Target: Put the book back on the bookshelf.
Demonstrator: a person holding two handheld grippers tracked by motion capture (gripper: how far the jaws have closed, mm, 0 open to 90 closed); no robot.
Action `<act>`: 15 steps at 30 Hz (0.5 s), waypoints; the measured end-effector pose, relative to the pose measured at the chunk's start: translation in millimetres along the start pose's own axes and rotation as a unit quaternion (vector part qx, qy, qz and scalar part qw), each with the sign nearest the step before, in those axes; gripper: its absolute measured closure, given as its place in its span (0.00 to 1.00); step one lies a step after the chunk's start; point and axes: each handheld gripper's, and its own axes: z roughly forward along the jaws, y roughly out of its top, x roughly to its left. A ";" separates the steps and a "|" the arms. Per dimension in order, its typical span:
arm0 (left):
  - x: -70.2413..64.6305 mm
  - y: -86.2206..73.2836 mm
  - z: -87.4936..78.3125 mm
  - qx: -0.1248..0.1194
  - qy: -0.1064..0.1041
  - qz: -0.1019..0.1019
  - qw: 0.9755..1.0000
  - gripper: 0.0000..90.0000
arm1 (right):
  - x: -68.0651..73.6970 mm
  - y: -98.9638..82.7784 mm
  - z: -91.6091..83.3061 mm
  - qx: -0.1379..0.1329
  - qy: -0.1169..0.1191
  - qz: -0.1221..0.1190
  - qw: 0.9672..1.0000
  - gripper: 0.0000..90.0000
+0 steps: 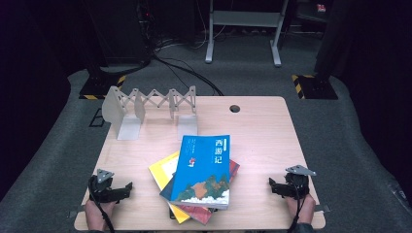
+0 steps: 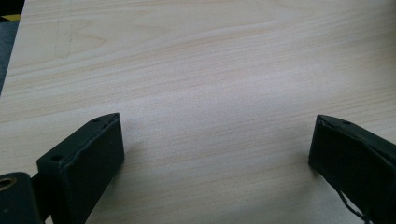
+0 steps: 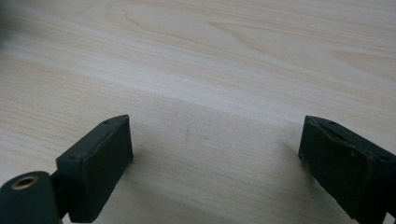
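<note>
Resting spread: left claw (image 1: pixel 127 186) | right claw (image 1: pixel 272 183) | bottom book (image 1: pixel 171 212) possibly dark, mostly hidden

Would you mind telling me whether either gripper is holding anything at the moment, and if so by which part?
Nothing is held. The left gripper and the right gripper both rest open on the table, with bare wood between their jaws, apart from the stack of books.

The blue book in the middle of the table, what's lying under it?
Under the blue book lie a yellow book, sticking out left, and a red-covered book, showing at its right and near edges. A dark cover edge also peeks out; most of each cover is hidden.
</note>
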 end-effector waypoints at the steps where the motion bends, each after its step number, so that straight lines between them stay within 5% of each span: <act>1: 0.0 0.0 0.0 0.000 0.000 0.000 1.000 0.03 | 0.0 0.0 0.0 0.000 0.000 0.000 1.000 0.10; 15: 0.1 0.0 -0.3 -0.001 -0.001 0.002 1.000 0.04 | 0.2 0.0 -0.1 0.000 -0.001 0.000 1.000 0.10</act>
